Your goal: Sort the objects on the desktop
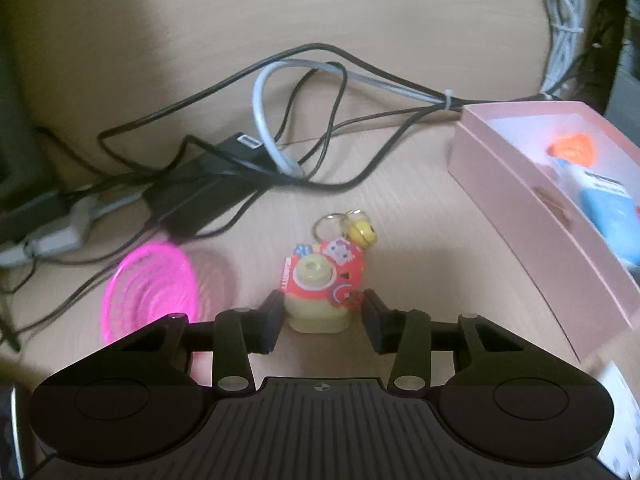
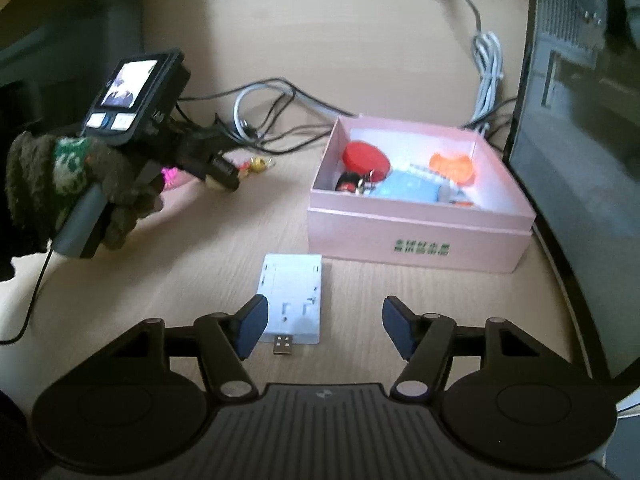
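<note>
Keychain charm (image 1: 320,284) — the red-and-cream one with stickers, a ring and a little yellow bell — sits on the desk (image 1: 360,20) right between the left claw (image 1: 322,318) tips. The pads look pressed against its cream base on both sides, so I'd call that claw clamped on it. Going left to right in the left wrist view: a pink mesh dish (image 1: 150,286) just beside the left finger, then behind it a messy tangle of black and grey cables (image 1: 280,120) with a black power brick (image 1: 200,188), then the charm, then the pink box (image 1: 520,184) off to the right with a blue item and something orange inside.

Right wrist view: a gloved hand (image 2: 76,188) holds the other tool on the left. The white card reader (image 2: 294,298), USB plug facing the camera, lies flat near the right claw's (image 2: 324,326) left finger — the jaws stand apart with nothing gripped. The pink box is beyond it, holding a red lid (image 2: 366,160), and a dark monitor (image 2: 580,160) edges the right side.
</note>
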A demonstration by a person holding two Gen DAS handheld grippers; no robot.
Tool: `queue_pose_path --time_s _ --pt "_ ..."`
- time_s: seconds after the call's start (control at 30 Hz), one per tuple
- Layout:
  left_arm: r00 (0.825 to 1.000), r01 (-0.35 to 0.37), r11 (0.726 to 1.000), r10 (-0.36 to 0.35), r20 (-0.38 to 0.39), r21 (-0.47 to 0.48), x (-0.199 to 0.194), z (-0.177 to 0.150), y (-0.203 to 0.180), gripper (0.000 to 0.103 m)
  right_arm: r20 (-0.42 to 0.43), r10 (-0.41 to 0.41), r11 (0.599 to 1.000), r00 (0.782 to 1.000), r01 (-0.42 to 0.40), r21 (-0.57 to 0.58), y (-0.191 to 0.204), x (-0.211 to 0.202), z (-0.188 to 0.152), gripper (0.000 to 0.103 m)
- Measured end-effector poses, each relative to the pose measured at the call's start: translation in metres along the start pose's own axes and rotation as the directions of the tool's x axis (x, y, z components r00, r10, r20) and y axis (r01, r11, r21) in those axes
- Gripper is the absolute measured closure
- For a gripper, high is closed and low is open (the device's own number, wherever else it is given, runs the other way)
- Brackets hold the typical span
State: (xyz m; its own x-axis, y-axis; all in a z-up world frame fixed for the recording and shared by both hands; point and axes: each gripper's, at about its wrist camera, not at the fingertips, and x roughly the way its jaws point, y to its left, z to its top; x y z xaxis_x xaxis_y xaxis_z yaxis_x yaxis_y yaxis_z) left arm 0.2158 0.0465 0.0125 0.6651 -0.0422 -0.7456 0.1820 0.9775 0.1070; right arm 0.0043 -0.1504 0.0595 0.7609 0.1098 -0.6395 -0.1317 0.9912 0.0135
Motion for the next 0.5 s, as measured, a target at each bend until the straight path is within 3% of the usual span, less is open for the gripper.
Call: queue_pose_path --time_s 0.13,0.33,0.43,0.5 --pt "0.999 0.039 0.999 -0.040 -0.013 -0.010 -0.039 -0.033 -0.008 0.057 0.018 -0.004 1.000 1.000 0.005 -0.028 0.000 -0.014 -0.006 0.030" --pt "0.991 0.124 0.992 -0.125 -0.040 -0.029 -0.098 -0.093 -0.025 0.055 0.002 0.007 0.998 1.000 -0.007 -0.070 -0.001 -0.020 -0.007 0.026" --pt "0.994 0.099 0.995 -0.101 -0.053 -0.029 -0.114 -0.115 -0.029 0.052 -0.021 0.016 0.995 1.000 -0.018 -0.099 0.001 -0.013 -0.004 0.025" --pt "0.996 0.062 0.997 -0.064 -0.058 -0.039 -0.120 -0.122 -0.026 0.044 -0.037 0.029 0.992 0.999 -0.033 -0.118 0.003 -0.004 -0.003 0.025"
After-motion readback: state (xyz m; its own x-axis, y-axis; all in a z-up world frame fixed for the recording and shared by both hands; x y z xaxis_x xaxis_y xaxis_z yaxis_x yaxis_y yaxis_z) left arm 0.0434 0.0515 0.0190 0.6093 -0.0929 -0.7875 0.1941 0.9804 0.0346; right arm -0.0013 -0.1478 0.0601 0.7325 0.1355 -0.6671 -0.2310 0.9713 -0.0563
